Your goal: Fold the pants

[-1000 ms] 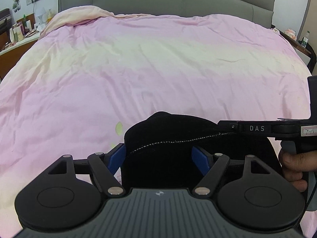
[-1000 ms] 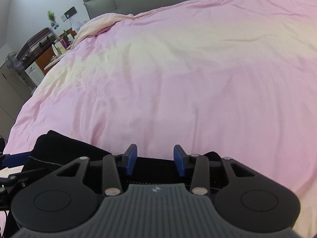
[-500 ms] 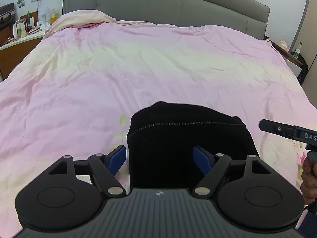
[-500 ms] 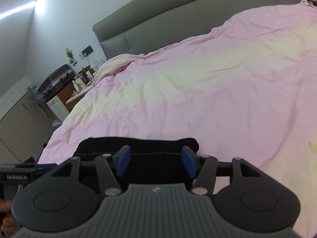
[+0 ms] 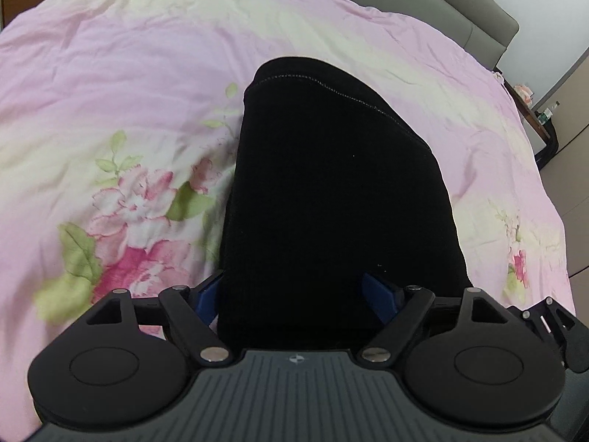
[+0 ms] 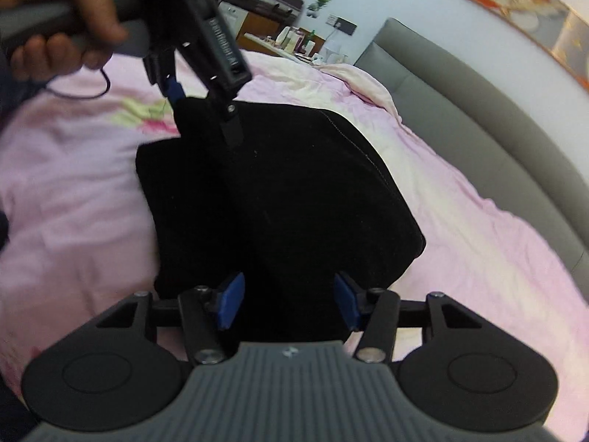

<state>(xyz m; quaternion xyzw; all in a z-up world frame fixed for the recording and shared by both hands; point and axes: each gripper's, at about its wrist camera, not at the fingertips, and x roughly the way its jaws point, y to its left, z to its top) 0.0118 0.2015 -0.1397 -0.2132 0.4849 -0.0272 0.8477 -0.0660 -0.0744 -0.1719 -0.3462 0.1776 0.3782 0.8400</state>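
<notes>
The black pants (image 5: pixel 331 184) lie folded into a compact stack on the pink duvet (image 5: pixel 110 73), with a stitched hem at the far edge. My left gripper (image 5: pixel 298 294) is open, its blue pads either side of the stack's near end. My right gripper (image 6: pixel 287 304) is open too, over another side of the same pants (image 6: pixel 279 191). In the right wrist view the left gripper (image 6: pixel 198 95) hangs over the far side of the stack, held by a hand (image 6: pixel 62 18).
The duvet has a flower print (image 5: pixel 136 221) left of the pants. A grey headboard (image 6: pixel 478 103) runs along the far side. A bedside table with bottles (image 6: pixel 291 40) stands beyond the bed. A cable (image 6: pixel 81 92) trails from the left tool.
Both grippers have risen and tilted down over the pants. The right gripper has swung round to the side, so the left tool and hand now show in its view.
</notes>
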